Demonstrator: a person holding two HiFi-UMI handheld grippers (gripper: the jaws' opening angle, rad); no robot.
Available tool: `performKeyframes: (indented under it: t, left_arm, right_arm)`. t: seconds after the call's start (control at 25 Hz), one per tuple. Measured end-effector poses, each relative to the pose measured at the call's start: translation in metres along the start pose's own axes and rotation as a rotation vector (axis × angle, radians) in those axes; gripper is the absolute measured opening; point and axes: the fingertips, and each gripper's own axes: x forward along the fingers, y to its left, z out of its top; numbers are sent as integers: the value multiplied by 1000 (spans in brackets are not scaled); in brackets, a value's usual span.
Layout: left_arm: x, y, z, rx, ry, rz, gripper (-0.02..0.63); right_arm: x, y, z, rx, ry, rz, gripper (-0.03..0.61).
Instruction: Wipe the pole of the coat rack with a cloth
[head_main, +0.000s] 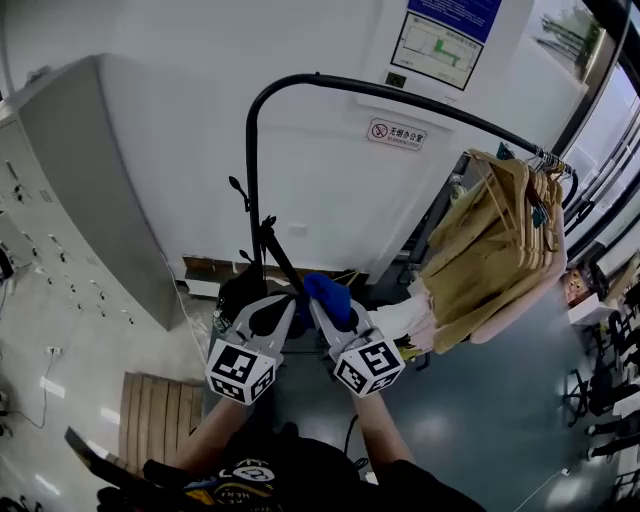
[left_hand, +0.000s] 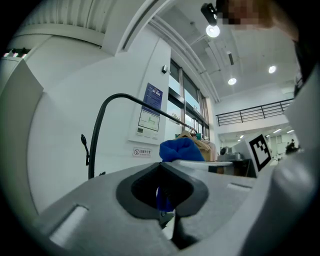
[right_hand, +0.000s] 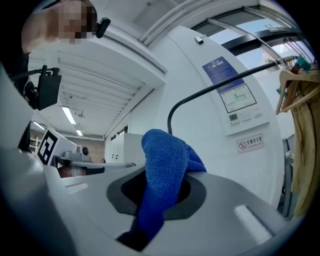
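Observation:
The coat rack's black pole (head_main: 253, 170) rises just beyond my grippers, bends at the top and runs right as a rail. My right gripper (head_main: 325, 305) is shut on a blue cloth (head_main: 328, 295), which bunches up over its jaws (right_hand: 167, 165). The cloth sits below and right of the upright pole, and I cannot tell if it touches. My left gripper (head_main: 285, 308) is beside it with its jaws together and nothing held. From the left gripper view the cloth (left_hand: 181, 150) shows just past the jaws, and the pole (left_hand: 97, 135) stands to the left. The pole (right_hand: 200, 97) arcs behind the cloth.
Wooden hangers with beige garments (head_main: 500, 245) crowd the rail's right end. A tall grey cabinet (head_main: 90, 180) stands at the left and a white wall with posters (head_main: 440, 45) behind. A wooden slat board (head_main: 160, 420) lies on the floor at lower left. Small hooks (head_main: 238, 190) stick out from the pole.

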Motion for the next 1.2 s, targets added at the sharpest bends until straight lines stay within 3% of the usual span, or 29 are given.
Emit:
performKeyframes:
  t: [0.32, 0.52, 0.68, 0.92, 1.2]
  left_arm:
    - [80, 89, 70, 37, -118, -41, 2]
    - [118, 110, 78, 19, -106, -129, 2]
    - [141, 114, 72, 2, -87, -179, 2]
    - [171, 96, 67, -26, -84, -225, 2]
    - [208, 57, 90, -13, -140, -258, 2]
  right_arm:
    - [126, -77, 136, -186, -174, -59, 55]
    - [193, -104, 221, -275, -242, -94, 55]
    - [216, -121, 251, -280, -267, -124, 55]
    - [179, -180, 267, -238, -294, -203, 55]
    - [74, -285, 300, -237, -354, -392, 55]
